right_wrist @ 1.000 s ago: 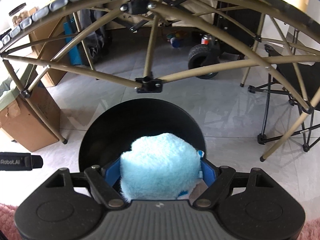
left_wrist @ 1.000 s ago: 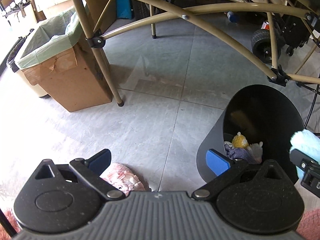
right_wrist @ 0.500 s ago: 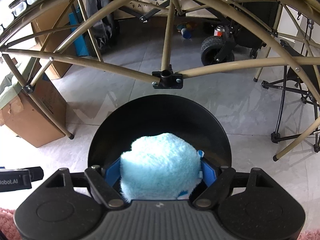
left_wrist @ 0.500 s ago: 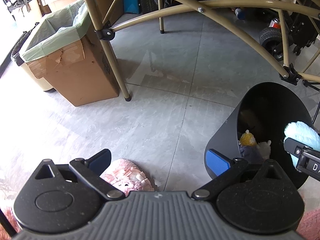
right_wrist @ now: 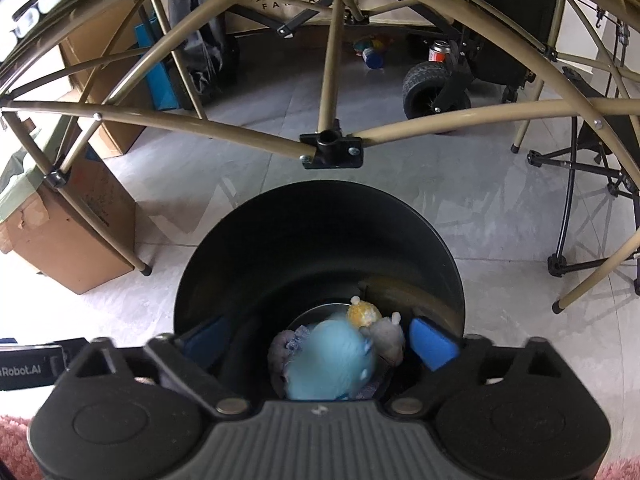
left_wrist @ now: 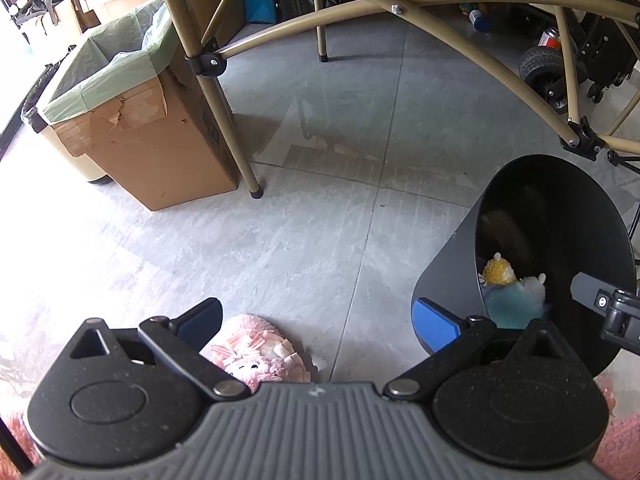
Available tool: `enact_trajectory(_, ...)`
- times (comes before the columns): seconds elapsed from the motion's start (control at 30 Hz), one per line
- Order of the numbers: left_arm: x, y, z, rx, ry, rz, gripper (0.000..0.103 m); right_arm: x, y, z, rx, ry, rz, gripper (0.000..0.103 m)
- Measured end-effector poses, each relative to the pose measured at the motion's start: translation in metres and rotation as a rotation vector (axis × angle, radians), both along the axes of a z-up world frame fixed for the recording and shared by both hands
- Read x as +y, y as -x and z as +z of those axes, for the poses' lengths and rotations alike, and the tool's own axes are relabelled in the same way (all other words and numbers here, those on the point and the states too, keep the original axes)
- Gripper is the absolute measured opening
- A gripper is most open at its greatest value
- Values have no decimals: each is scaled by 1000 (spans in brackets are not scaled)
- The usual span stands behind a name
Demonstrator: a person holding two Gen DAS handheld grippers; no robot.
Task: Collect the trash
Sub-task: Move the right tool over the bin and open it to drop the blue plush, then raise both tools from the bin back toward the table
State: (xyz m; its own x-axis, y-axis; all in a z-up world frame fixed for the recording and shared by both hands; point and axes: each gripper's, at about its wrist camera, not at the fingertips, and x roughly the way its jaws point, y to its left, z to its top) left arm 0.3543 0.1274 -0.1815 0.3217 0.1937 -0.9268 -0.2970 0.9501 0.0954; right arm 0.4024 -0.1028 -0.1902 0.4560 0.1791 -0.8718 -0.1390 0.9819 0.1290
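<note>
My right gripper (right_wrist: 320, 342) hangs over the black bin (right_wrist: 320, 236), and its jaws are opening, with nothing pressed between the blue pads. The light blue plush (right_wrist: 328, 364) is blurred, free of the pads, and down inside the bin among a yellow plush (right_wrist: 362, 314) and a grey one (right_wrist: 388, 336). In the left wrist view the same bin (left_wrist: 448, 280) stands at the right with the blue plush (left_wrist: 508, 308) in it. My left gripper (left_wrist: 316, 322) is open above the floor, with a pink plush (left_wrist: 256, 352) lying beside its left finger.
A cardboard box with a green liner (left_wrist: 140, 136) stands to the left. Tan folding table legs (left_wrist: 224, 120) cross the floor behind the bin. A black wheel (left_wrist: 544, 68) and a folding chair (right_wrist: 580, 200) lie further back. Pink rug (left_wrist: 616, 440) shows at the near edge.
The right gripper's jaws have spread apart and let go of the blue plush, which has dropped into the bin. The left gripper has stayed open over the pink plush.
</note>
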Motion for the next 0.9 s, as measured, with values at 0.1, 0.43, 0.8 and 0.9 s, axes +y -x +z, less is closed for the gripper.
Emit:
enact_trajectory(0.1,0,0,0,-1,-1,-3,103,0,1,0,-2,-3,1,103)
enact_trajectory(0.43,-1,1,0,-2,-4,-6,103,2,4,4,-16,-10,25,103)
enact_trajectory(0.8,-2,1,1,-5,-10,-7,103,0,7,8,-35,-6,24,103)
enact_trajectory(0.9,-2,1,1,-6,-12,-9,103,0,8,10,-44,-9,27,103)
